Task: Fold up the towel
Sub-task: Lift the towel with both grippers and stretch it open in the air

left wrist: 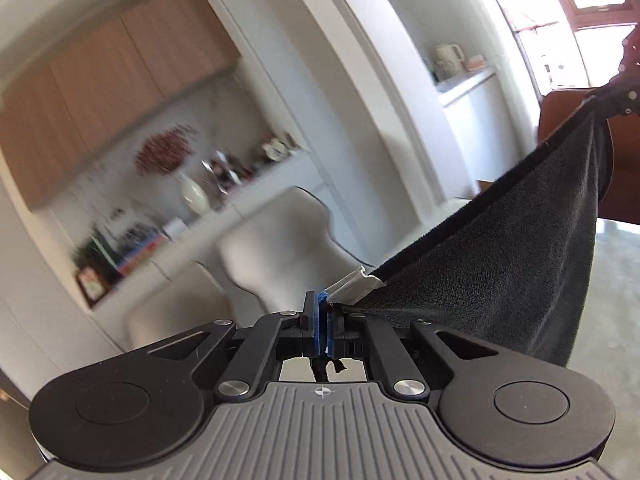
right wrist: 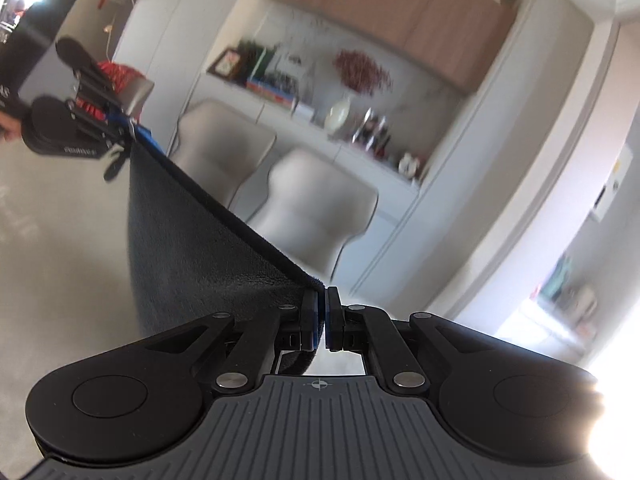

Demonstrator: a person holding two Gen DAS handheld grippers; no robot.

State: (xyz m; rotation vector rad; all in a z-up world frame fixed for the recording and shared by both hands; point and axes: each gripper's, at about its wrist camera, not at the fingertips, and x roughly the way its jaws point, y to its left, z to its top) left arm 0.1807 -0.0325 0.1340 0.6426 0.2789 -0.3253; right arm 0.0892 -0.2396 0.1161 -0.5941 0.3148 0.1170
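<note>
A dark grey towel [left wrist: 500, 264] hangs in the air, stretched between my two grippers, its top edge taut. My left gripper [left wrist: 325, 304] is shut on one top corner, where a white label [left wrist: 354, 285] sticks out. My right gripper [right wrist: 323, 294] is shut on the other top corner of the towel [right wrist: 192, 232]. In the right wrist view the left gripper [right wrist: 128, 124] shows at the upper left, holding its corner. In the left wrist view the right gripper [left wrist: 618, 98] shows at the far right edge. The towel's lower part hangs below, out of sight.
A pale grey table top [left wrist: 624, 288] lies below the towel, also in the right wrist view [right wrist: 60, 240]. Two light chairs [right wrist: 320, 208] stand behind it before a white sideboard [right wrist: 360, 152] with books, a vase and bottles. A brown chair [left wrist: 560, 108] is at right.
</note>
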